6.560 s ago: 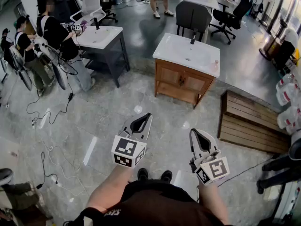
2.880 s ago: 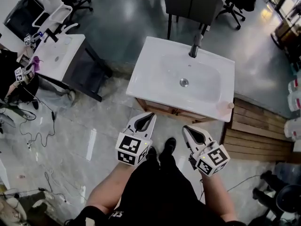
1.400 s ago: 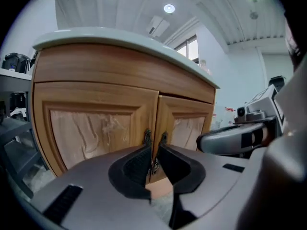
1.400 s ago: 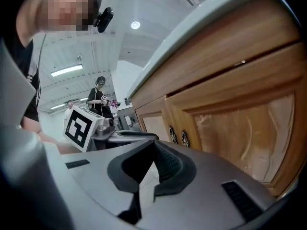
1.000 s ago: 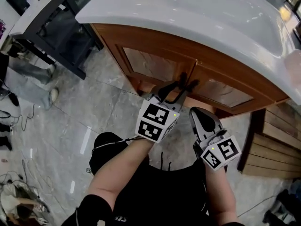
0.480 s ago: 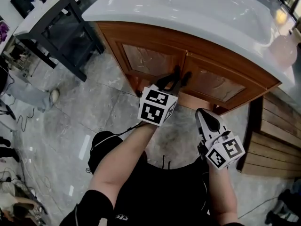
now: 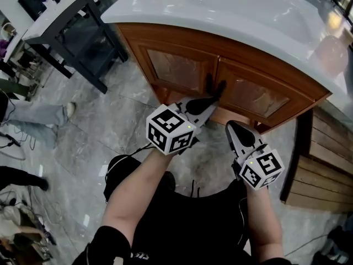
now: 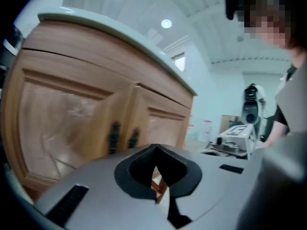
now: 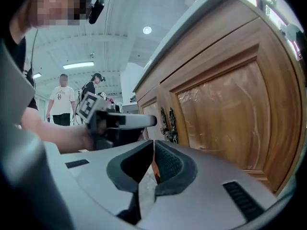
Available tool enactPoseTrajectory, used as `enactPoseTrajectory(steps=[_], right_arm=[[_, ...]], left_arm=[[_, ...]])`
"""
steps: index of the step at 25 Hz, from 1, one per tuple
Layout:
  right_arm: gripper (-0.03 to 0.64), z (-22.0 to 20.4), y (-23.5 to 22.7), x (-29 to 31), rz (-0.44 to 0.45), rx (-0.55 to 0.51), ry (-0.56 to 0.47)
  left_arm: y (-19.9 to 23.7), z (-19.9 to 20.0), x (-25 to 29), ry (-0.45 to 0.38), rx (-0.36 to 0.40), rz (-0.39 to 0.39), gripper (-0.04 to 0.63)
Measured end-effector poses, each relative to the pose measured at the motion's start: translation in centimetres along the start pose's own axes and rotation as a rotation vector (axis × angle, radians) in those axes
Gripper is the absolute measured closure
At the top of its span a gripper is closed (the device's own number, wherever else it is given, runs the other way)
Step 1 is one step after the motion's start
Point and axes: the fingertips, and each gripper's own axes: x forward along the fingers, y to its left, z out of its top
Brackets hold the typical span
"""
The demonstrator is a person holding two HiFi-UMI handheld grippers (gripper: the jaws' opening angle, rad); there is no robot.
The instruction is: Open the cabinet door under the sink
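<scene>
A grey stone floor [image 7: 83, 142] is shining all around, and thin dark wires [image 7: 12, 143] are lying on it at the far left. A dark table with a white top [image 7: 52, 16] is standing in the far left corner, and legs in blue jeans [image 7: 33, 115] are stretching across the floor near it. Brown wooden boards [image 7: 320, 164] are lying low at the right, and farther off a person in a white shirt [image 9: 62, 104] is standing beside another in dark clothes [image 9: 91, 92].

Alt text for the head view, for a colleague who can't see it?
Both wooden cabinet doors under the white sink are closed. The left gripper, jaws shut and empty, points at the dark handles; the right gripper hangs beside it.
</scene>
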Motion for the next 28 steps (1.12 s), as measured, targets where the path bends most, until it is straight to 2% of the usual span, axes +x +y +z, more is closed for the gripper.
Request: enactPoseTrajectory(steps=[1,2,3,4,7,10,13,15,17,21,25,28], right_arm=[[0.588,-0.4,0.0,0.6,0.009,-0.014,0.012],[0.584,-0.8,0.0,1.2,0.019,-0.026,0.021],[0.583,-1.1,0.0,1.6,0.028,-0.033,0.024],[0.583,-1.2,0.2,1.8,0.037,-0.034,0.020],[0.583,-1.5,0.5,1.9,0.053,-0.018,0.009],[0.583,-2.2,0.6,1.6,0.043,0.002,0.026],[0.583,-2.1,1.0,1.2,0.046,0.006,0.025],[0.583,-1.7,1.0,0.8,0.046,0.007,0.019],[0.583,-1.5,0.8,0.4,0.039,0.006,0.013],[0.583,-1.4,0.6,-0.5,0.016,0.018,0.011],[0.584,-1.7,0.1,-1.0,0.000,0.023,0.013],[0.586,-1.7,-0.2,-1.2,-0.009,0.029,0.009]], left_arm=[[-2.4,0.1,0.3,0.016,0.080,-0.047,0.584],[-4.3,0.0,0.7,0.043,0.177,-0.048,0.584],[-5.1,0.1,0.8,0.054,0.246,-0.022,0.584],[-5.0,0.4,0.7,0.043,0.260,0.019,0.584],[-0.7,1.8,-0.8,-0.028,0.141,0.168,0.583],[2.8,1.2,-1.9,0.003,0.064,0.231,0.583],[3.8,0.0,-1.5,0.053,0.058,0.233,0.560],[3.9,-0.8,-0.8,0.082,0.049,0.219,0.459],[3.9,-1.3,0.1,0.101,0.043,0.208,0.437],[4.6,-1.9,1.1,0.112,0.042,0.234,0.440],[5.7,-1.9,1.0,0.104,0.059,0.300,0.530],[5.8,-1.9,1.0,0.113,0.092,0.328,0.538]])
